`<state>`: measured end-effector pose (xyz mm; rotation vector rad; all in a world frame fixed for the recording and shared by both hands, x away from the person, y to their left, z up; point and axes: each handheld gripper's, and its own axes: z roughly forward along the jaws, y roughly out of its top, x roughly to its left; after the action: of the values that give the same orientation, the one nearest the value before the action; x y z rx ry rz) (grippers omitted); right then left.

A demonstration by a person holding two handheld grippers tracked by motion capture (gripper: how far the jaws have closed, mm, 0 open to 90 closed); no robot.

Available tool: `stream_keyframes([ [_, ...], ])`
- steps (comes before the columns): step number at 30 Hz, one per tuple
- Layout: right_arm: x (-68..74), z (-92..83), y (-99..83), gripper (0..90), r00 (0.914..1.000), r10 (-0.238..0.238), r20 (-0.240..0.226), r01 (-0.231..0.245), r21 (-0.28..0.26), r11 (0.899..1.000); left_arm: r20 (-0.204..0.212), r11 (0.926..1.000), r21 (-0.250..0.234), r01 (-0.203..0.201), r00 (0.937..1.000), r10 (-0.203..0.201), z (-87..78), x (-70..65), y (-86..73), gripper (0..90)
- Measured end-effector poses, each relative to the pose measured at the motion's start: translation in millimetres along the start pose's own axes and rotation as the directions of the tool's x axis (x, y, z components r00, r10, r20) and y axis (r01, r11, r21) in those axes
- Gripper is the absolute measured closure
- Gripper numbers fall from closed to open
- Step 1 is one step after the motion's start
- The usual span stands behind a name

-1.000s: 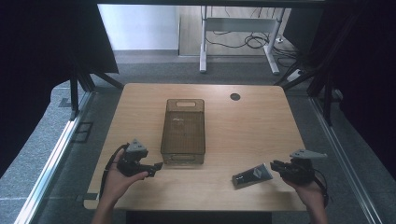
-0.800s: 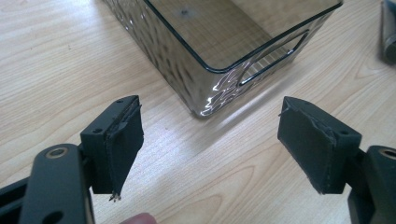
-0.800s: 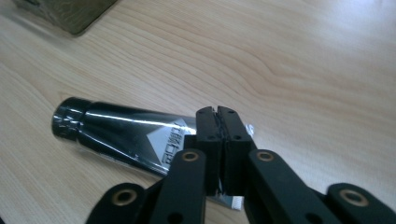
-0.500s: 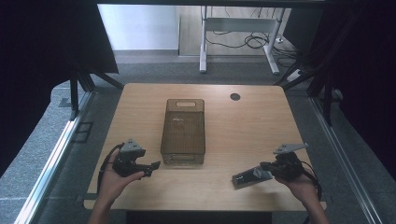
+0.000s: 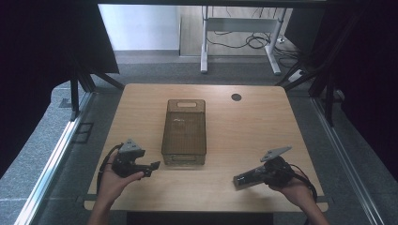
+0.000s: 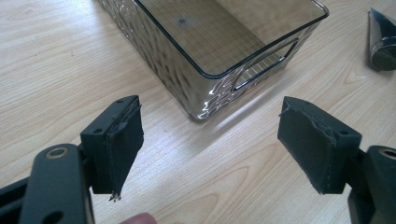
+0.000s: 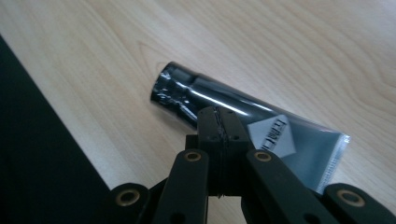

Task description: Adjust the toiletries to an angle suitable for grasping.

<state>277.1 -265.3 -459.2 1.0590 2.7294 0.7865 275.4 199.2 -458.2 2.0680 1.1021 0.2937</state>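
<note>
A black squeeze tube (image 5: 245, 178) with a white label lies flat near the table's front right; in the right gripper view the tube (image 7: 182, 93) has its cap end to the left. My right gripper (image 5: 262, 174) is shut, its jaws pressed together right over the tube's middle (image 7: 219, 122), with nothing seen between the pads. A clear smoky plastic bin (image 5: 184, 154) stands empty at the table's centre. My left gripper (image 5: 155, 166) is open just left of the bin's near corner (image 6: 261, 51); its jaws (image 6: 210, 135) are spread wide and hold nothing.
The wooden table (image 5: 263, 131) has a round cable hole (image 5: 236, 97) at the back right. Its front edge runs just below both hands. Dark floor and black curtains surround it. The tube's end (image 6: 383, 44) shows at the far right of the left gripper view.
My right gripper has moved left along the front edge up to the tube, which has stayed put. The left gripper has drifted slightly and remains open.
</note>
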Motion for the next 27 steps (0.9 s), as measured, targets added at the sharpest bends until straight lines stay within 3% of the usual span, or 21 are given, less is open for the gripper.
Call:
stream_keyframes([
  [9, 10.1, 14.0, 3.5, 89.0, 0.9991, -0.028, -0.032, 0.03, 0.064, 0.997, -0.002, 1.0, 0.005, 0.007, 1.0, -0.007, 1.1, 3.1, -1.1, 22.6],
  [18, 14.1, 26.2, 4.4, 89.0, 0.999, -0.036, -0.024, 0.039, 0.124, 0.991, 0.001, 1.0, -0.007, 0.005, 1.0, -0.005, -2.4, 1.5, -0.7, 22.6],
  [27, 12.9, 34.4, 7.5, 89.0, 0.998, -0.032, -0.054, 0.039, 0.138, 0.99, -0.005, 0.9999, 0.002, 0.013, 0.9999, -0.013, 0.7, 5.3, -1.8, 22.6],
])
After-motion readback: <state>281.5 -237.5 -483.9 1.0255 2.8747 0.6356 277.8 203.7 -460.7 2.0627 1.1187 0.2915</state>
